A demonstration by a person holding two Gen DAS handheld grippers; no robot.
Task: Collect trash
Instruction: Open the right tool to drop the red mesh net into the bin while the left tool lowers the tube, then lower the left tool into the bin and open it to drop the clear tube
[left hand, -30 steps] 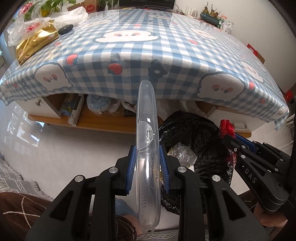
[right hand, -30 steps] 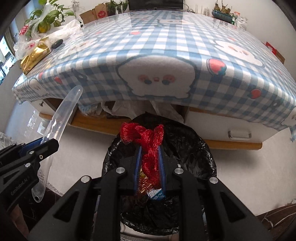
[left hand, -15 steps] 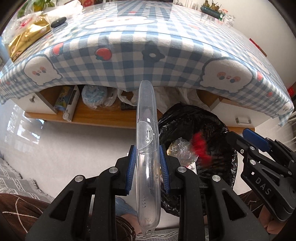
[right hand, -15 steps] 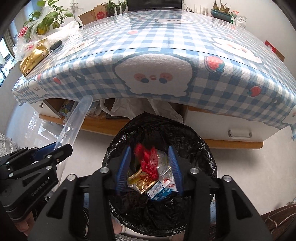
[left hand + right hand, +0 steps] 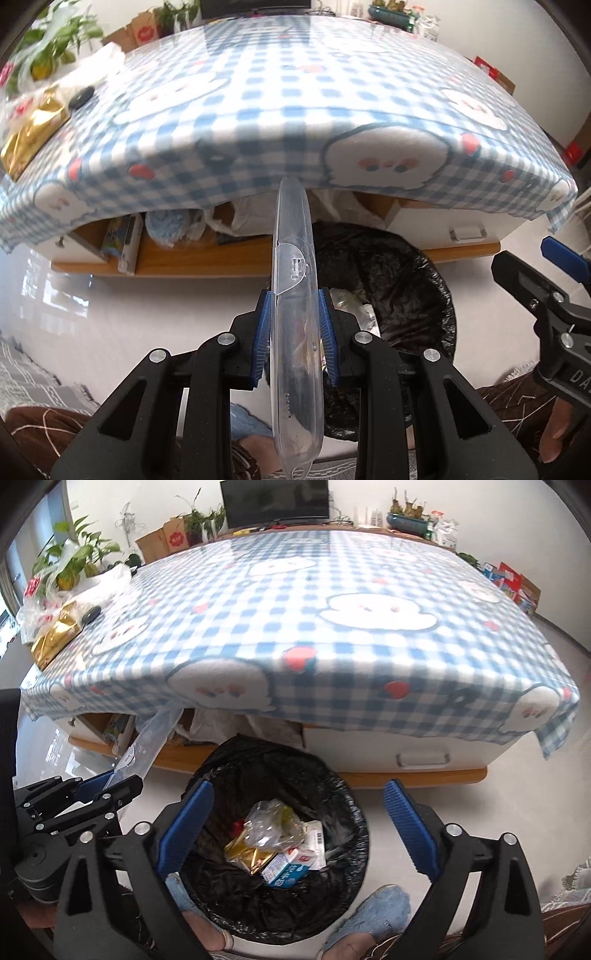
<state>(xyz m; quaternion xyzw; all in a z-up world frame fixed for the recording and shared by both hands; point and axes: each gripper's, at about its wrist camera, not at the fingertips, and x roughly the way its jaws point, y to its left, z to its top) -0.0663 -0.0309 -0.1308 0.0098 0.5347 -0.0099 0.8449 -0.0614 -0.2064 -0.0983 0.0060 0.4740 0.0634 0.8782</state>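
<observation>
My left gripper [image 5: 293, 317] is shut on a long clear plastic case [image 5: 293, 295], which stands upright between the blue pads, just left of the bin. A bin lined with a black bag [image 5: 332, 786] stands on the floor at the table's front edge. My right gripper [image 5: 297, 790] hangs over the bin, its jaws opening wide with nothing between them. Inside the bin lie a crumpled clear wrapper [image 5: 273, 823], a gold wrapper [image 5: 247, 854], a small milk carton [image 5: 291, 867] and a speck of red mesh [image 5: 236, 826]. The right wrist view shows the left gripper [image 5: 107, 786] and the case [image 5: 151, 738] at lower left.
A low table under a blue checked cloth [image 5: 295, 627] fills the view behind the bin. A gold packet [image 5: 55, 635], plastic bags and a black remote [image 5: 91, 613] lie at its left end. Clutter fills the shelf below. A person's slippered feet [image 5: 369, 915] flank the bin.
The right gripper opened and let go of the red mesh, which dropped into the bin; the gripper then rose a little. The left gripper moved right toward the bin with the case.
</observation>
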